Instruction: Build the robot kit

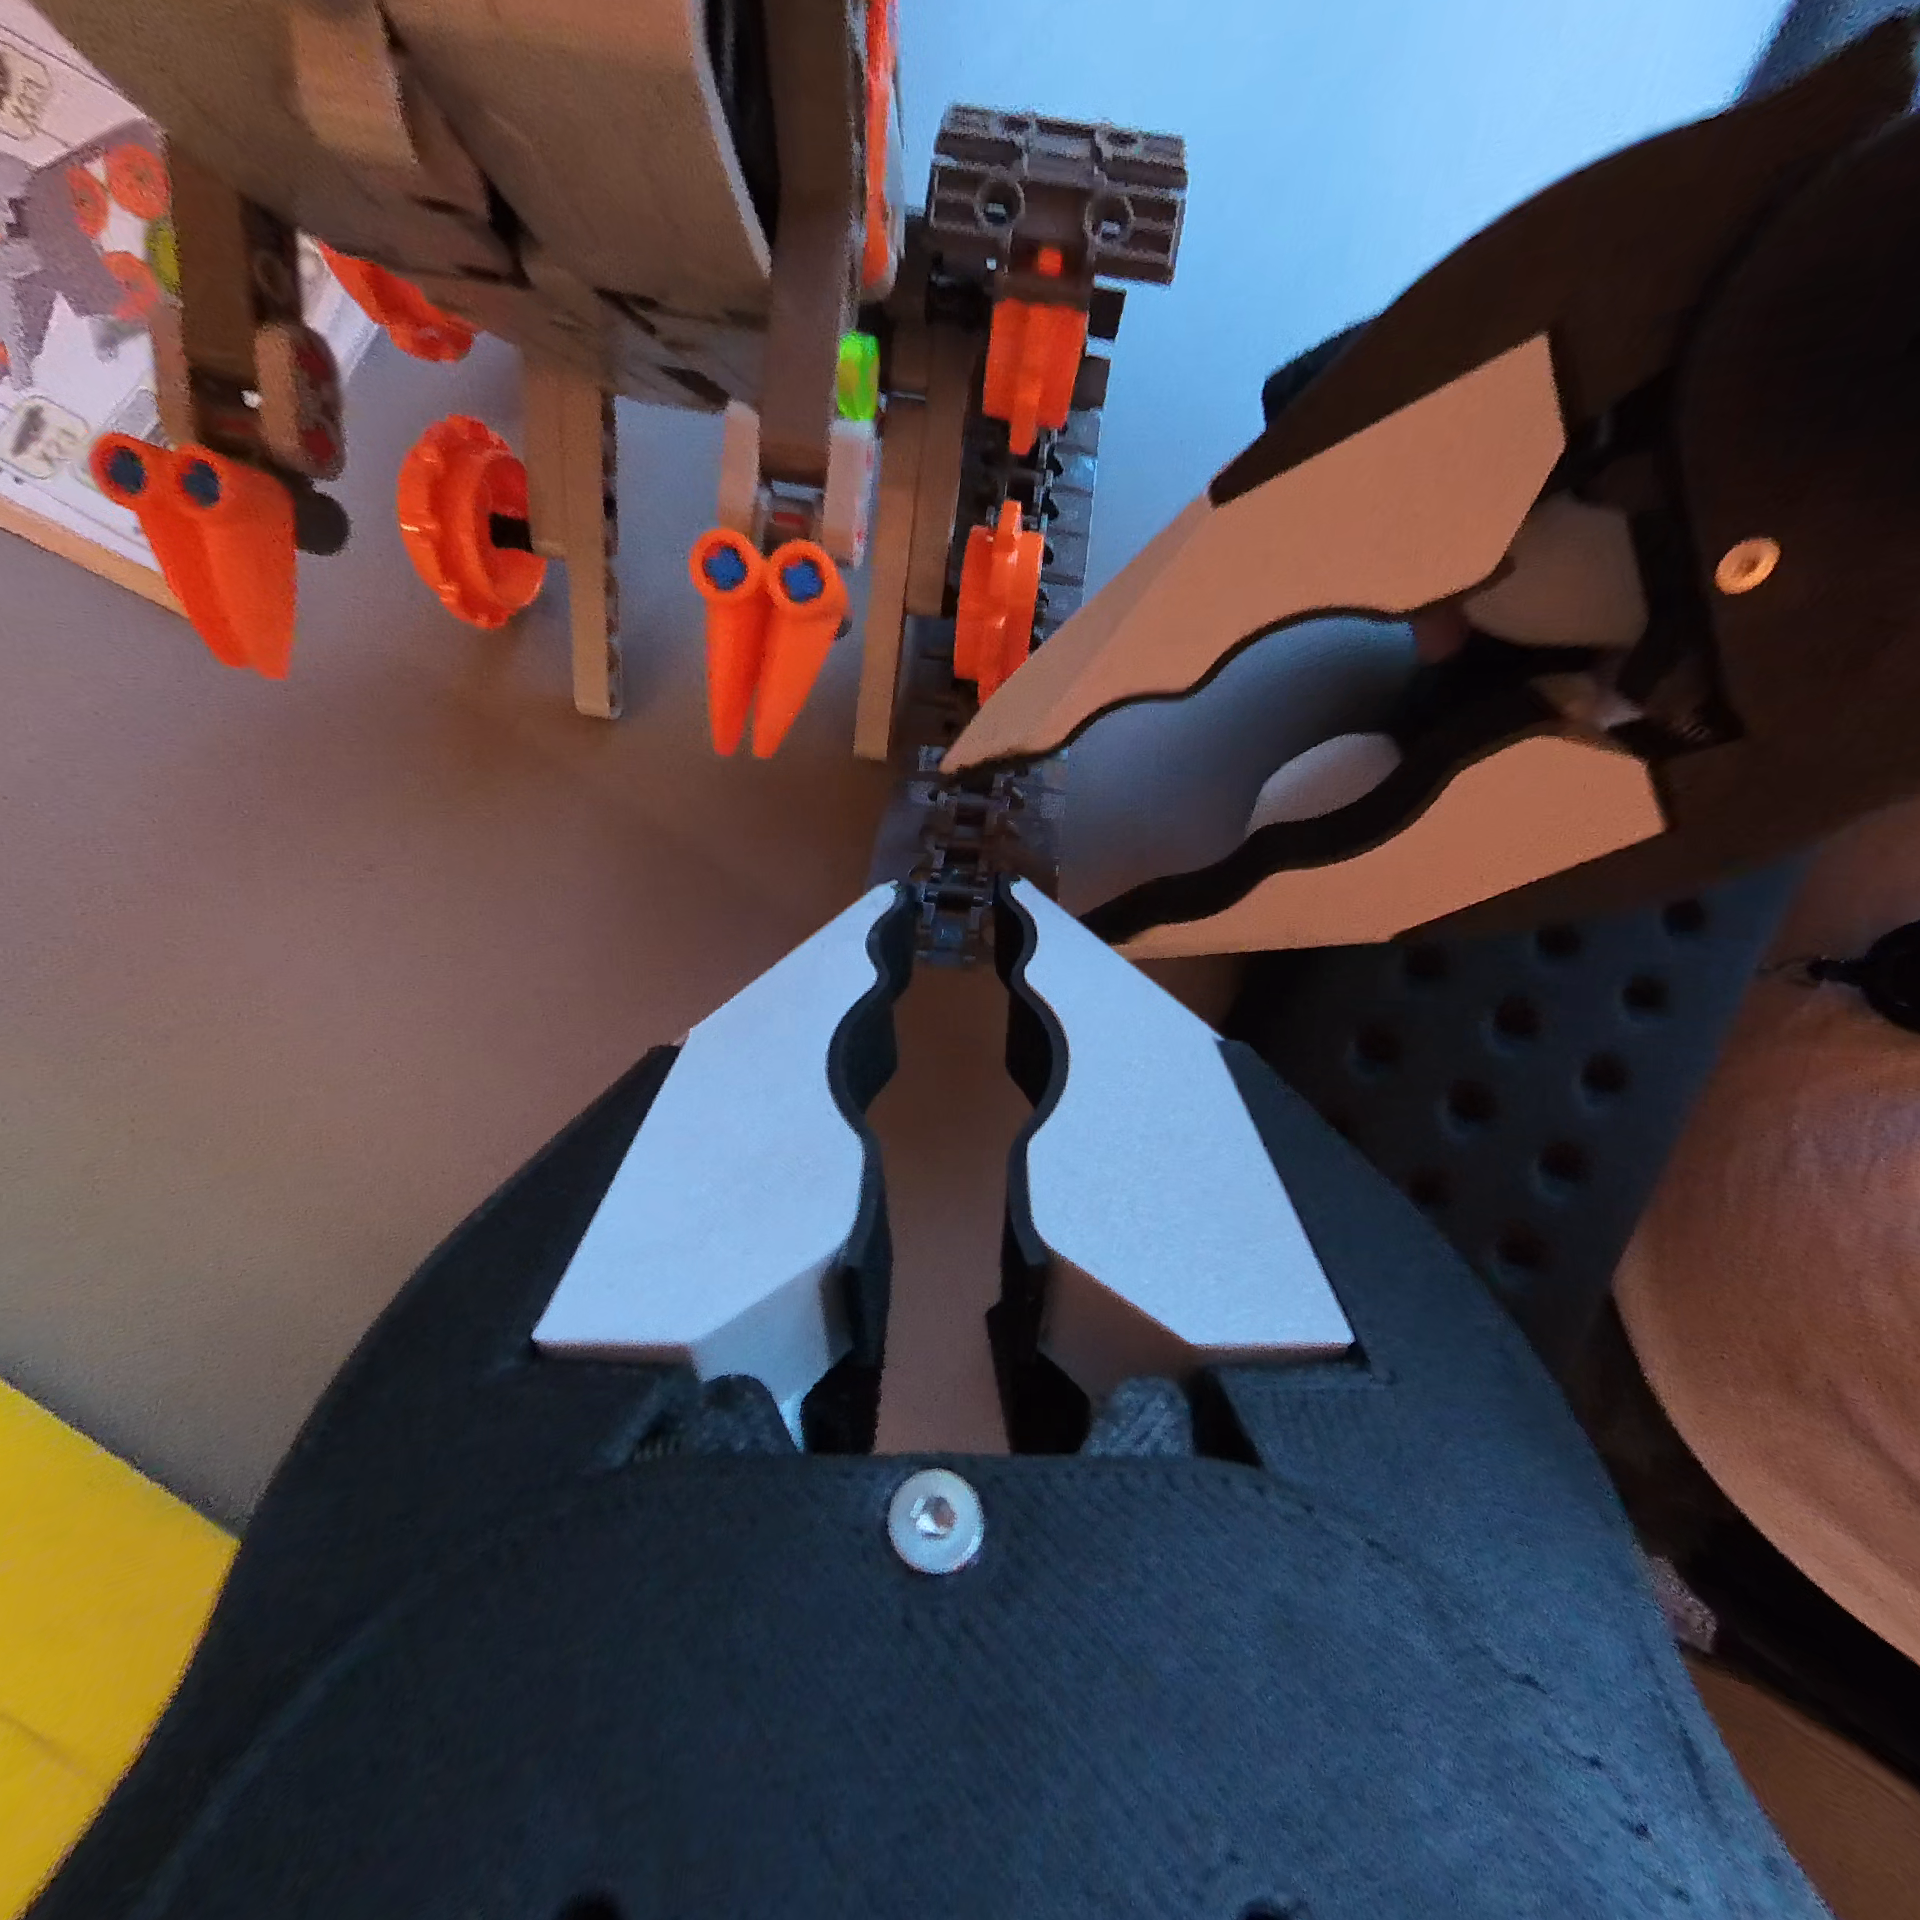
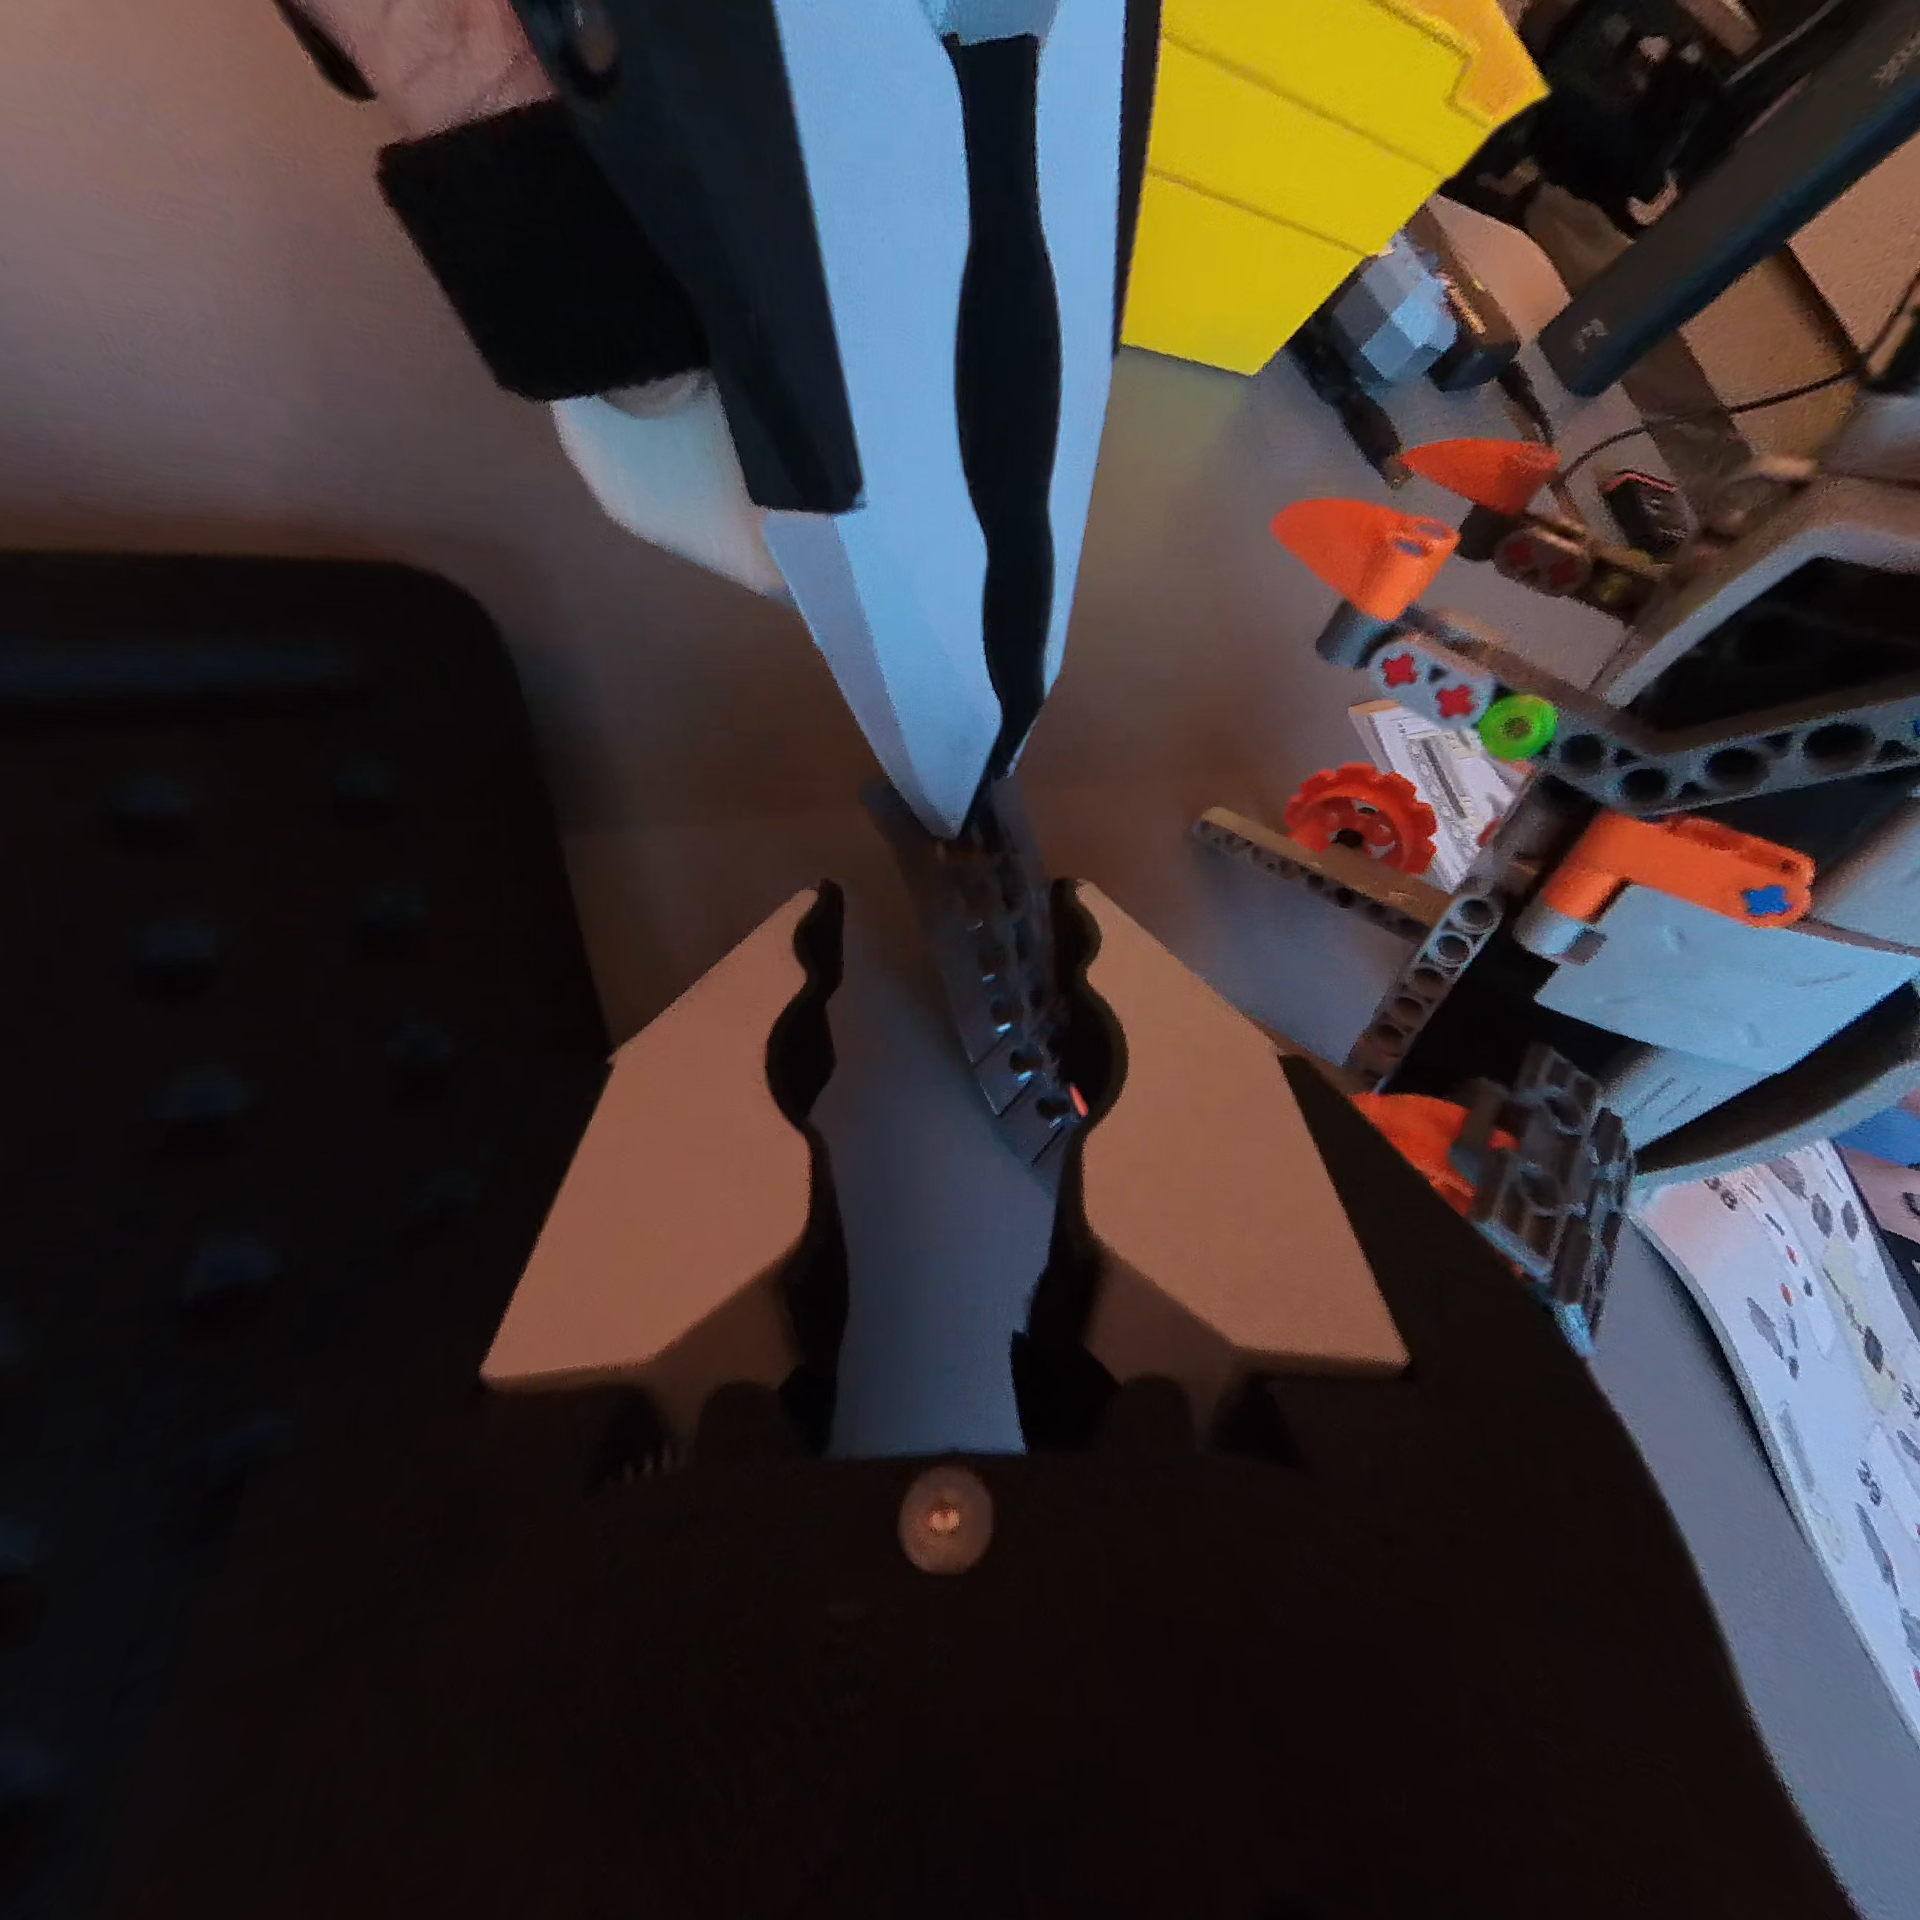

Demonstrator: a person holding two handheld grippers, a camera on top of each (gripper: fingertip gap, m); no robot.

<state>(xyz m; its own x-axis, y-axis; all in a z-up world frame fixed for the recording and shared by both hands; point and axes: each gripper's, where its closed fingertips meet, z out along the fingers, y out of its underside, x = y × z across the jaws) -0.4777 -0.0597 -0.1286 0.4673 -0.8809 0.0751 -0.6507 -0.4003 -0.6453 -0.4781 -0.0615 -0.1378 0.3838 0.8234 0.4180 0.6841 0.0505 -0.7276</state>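
A dark grey toy track chain (image 1: 1023, 582) hangs from a grey and orange brick-built model (image 1: 540, 208) down towards me. My left gripper (image 1: 953, 899) is shut on the chain's loose lower end. My right gripper (image 1: 1018, 847) reaches in from the right, open, one finger on each side of the chain just above the left grip, its upper fingertip touching the links. In the right wrist view the chain (image 2: 997, 997) lies between the right gripper's (image 2: 945, 894) fingers, against the right-hand pad, and the left gripper (image 2: 971, 816) comes down from above, pinching the chain's end.
Orange claws (image 1: 769, 644) and an orange gear (image 1: 468, 520) hang or lie by the model on the grey table. An instruction booklet (image 1: 62, 312) lies far left, a yellow box (image 1: 83, 1610) near left, a black perforated pad (image 1: 1507, 1091) right. A person's hand (image 1: 1766, 1299) shows at right. Left and right tips are no more than a few centimetres apart. About 10 cm separates my right fingertips from the orange gear (image 1: 468, 520). The right camera catches it too, in the right wrist view (image 2: 1377, 804).
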